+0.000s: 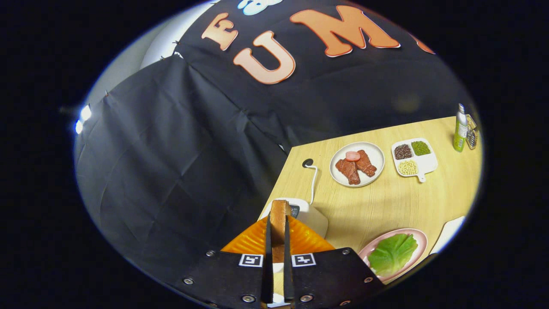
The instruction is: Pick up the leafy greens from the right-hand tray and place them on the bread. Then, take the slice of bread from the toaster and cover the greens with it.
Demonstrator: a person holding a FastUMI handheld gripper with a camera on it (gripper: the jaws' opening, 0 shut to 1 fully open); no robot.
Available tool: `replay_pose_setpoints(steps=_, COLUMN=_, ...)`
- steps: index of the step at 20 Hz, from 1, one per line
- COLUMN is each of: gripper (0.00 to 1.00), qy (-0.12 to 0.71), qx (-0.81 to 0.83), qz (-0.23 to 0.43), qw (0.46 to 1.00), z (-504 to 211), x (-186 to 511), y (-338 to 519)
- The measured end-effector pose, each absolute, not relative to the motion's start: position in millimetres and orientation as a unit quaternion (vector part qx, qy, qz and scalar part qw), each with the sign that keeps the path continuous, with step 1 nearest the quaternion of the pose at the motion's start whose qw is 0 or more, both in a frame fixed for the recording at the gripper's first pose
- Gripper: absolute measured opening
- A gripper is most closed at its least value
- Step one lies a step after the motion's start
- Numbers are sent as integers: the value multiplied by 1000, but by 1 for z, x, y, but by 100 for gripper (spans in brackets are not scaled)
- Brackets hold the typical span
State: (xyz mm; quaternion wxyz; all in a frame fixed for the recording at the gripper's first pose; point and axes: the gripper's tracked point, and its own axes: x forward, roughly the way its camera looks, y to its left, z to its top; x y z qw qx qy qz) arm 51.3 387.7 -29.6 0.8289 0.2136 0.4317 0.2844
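Jaws (278, 234) narrow, both fingers clamped on upright bread slice (278, 214) above toaster (311, 216).

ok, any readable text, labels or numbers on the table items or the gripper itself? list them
None legible.
Bottle label: too small to read.
Toaster panel: too small to tell.
Square markers on the gripper: black-and-white patterns, no letters.
The bread slice the fingers are shut on: no print.

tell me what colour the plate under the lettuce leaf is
Pink, best seen in the gripper view: the plate holds the green lettuce leaf.
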Motion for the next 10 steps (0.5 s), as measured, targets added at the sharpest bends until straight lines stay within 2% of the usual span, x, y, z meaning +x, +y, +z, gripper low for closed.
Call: replay_pose_setpoints(steps=10, gripper=10, qy=419, qx=247, qz=279, qw=828, z=-34, x=28, y=312)
